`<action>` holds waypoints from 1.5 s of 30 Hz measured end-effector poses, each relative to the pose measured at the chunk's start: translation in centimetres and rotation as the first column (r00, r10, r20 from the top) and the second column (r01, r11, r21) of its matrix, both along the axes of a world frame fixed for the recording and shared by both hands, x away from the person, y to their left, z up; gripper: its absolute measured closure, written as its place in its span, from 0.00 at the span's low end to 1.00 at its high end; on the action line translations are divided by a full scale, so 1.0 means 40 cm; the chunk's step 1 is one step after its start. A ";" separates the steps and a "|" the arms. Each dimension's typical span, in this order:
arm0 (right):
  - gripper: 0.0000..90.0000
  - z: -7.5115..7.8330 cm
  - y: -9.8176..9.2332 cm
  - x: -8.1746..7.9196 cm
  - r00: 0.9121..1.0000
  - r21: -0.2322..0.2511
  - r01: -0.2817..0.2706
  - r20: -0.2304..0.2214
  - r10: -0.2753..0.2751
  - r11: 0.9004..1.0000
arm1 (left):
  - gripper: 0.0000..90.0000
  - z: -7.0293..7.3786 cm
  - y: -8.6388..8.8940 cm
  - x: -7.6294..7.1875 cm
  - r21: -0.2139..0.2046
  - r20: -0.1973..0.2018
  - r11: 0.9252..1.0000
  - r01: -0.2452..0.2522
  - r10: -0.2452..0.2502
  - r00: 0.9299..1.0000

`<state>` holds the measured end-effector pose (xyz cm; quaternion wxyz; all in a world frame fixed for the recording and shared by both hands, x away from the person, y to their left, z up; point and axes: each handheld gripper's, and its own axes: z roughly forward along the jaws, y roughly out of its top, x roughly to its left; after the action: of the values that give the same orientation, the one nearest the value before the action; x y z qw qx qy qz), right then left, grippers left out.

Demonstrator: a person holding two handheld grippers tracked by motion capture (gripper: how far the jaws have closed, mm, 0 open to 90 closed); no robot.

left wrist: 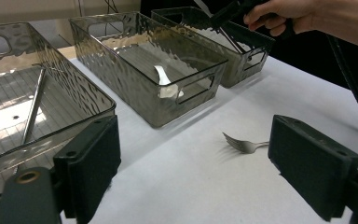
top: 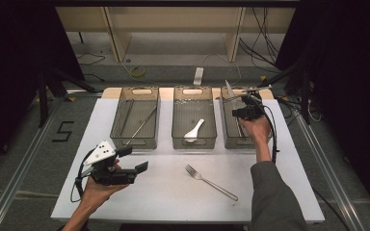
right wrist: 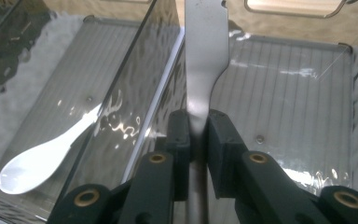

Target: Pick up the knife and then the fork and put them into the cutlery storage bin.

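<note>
a black "5" (top: pixel 63 131) is marked on the grey floor to the left of the table; no other writing can be read.

three clear smoky bins stand in a row along the far part of the white table (top: pixel 173 192). the left bin (top: pixel 136 117) holds a thin metal utensil (top: pixel 142 123) lying slantwise. the middle bin (top: pixel 193 117) holds a white spoon (top: pixel 194 129). the right bin (top: pixel 229 132) is partly covered by the right hand and its tool.

the right gripper (right wrist: pixel 198 126) is over the right bin, its jaws closed tight on the handle of a metal knife (right wrist: pixel 205 51), whose blade points toward the far end of the bin.

the left gripper (top: pixel 134 160) hovers over the near left part of the table, jaws spread wide with nothing between them. a metal fork (top: pixel 210 182) lies on the bare table near the front, right of that gripper and well apart from the bins, tines toward the left.

cables and a white power strip (top: pixel 198 75) lie on the floor beyond the table.
</note>
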<state>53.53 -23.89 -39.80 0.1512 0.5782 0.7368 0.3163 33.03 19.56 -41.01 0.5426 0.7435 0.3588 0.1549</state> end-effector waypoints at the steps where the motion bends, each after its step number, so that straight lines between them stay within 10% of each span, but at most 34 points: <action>1: 0.90 -0.003 -0.001 -0.001 1.000 0.000 0.001 -0.003 -0.001 1.000 | 0.18 0.000 0.000 0.000 0.000 0.000 1.000 0.000 0.000 1.000; 20: 0.88 -0.033 -0.014 -0.003 0.998 -0.001 0.041 -0.047 -0.041 0.999 | 0.18 -0.001 -0.003 -0.001 0.010 0.003 1.000 0.006 -0.006 1.000; 29: 0.64 -0.006 -0.025 -0.015 0.999 0.048 0.053 -0.009 -0.052 0.997 | 0.18 -0.001 -0.004 -0.001 0.009 0.003 1.000 0.005 -0.005 1.000; 45: 0.42 0.074 0.013 -0.122 0.982 0.069 -0.185 0.039 0.183 0.980 | 0.18 -0.002 -0.003 0.001 0.012 0.001 1.000 0.004 -0.004 1.000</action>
<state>48.65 -23.38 -36.85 0.1124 0.5075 0.7725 0.3647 33.09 19.45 -41.11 0.5386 0.7474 0.3561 0.1567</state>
